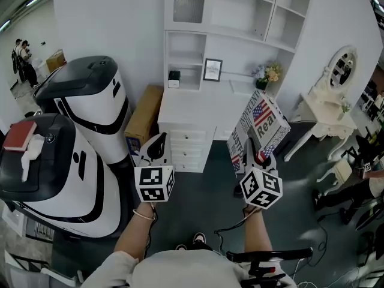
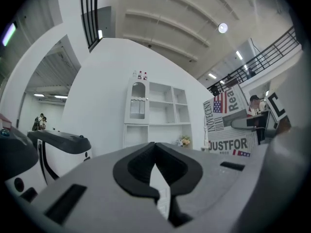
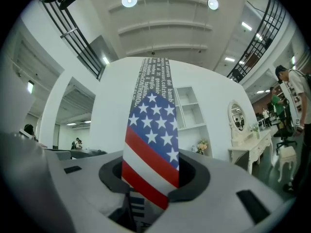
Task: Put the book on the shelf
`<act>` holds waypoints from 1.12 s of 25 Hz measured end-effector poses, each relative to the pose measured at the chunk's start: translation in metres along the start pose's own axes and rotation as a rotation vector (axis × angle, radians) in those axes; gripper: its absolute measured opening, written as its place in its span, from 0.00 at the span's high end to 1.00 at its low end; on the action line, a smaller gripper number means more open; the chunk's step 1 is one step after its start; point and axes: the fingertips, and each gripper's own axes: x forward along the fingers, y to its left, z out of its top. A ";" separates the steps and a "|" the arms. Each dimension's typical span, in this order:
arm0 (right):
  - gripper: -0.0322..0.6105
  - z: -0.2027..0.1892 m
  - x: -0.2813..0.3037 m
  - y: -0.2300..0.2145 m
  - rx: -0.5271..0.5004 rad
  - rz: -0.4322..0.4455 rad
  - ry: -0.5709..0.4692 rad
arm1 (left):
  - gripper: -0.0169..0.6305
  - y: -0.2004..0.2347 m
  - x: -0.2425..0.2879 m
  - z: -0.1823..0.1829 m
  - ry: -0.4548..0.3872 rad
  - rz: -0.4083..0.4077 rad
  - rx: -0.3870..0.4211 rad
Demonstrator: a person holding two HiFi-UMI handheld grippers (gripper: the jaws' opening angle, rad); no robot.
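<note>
One flag-printed book, two grey marker-cubed grippers, two white-and-black rounded machines and one white shelf unit at twelve o'clock are counted.

I see the white shelf at 12 o'clock, over its desk. On the desk: dark box at 11, framed picture at 12, flowers at 1.

Big indoor hall w/ mock bedroom set: shelf unit, vanity table.

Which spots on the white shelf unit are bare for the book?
Bare: upper open cubbies right of the glass door, and the desktop below the picture frame. Crowded: middle level, holding a small black box, the frame, flowers.
</note>
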 end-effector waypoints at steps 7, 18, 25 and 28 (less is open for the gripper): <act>0.68 -0.011 0.023 -0.003 -0.005 -0.007 0.020 | 0.96 0.010 0.023 0.000 -0.027 0.027 -0.007; 0.68 -0.022 0.100 -0.013 -0.034 -0.002 0.016 | 0.96 0.022 0.098 -0.005 -0.037 0.034 -0.019; 0.68 -0.023 0.162 -0.030 -0.038 0.010 0.020 | 0.96 0.027 0.159 -0.009 -0.025 0.041 -0.036; 0.68 -0.022 0.184 -0.041 -0.038 0.012 0.019 | 0.96 0.026 0.182 -0.007 -0.029 0.046 -0.034</act>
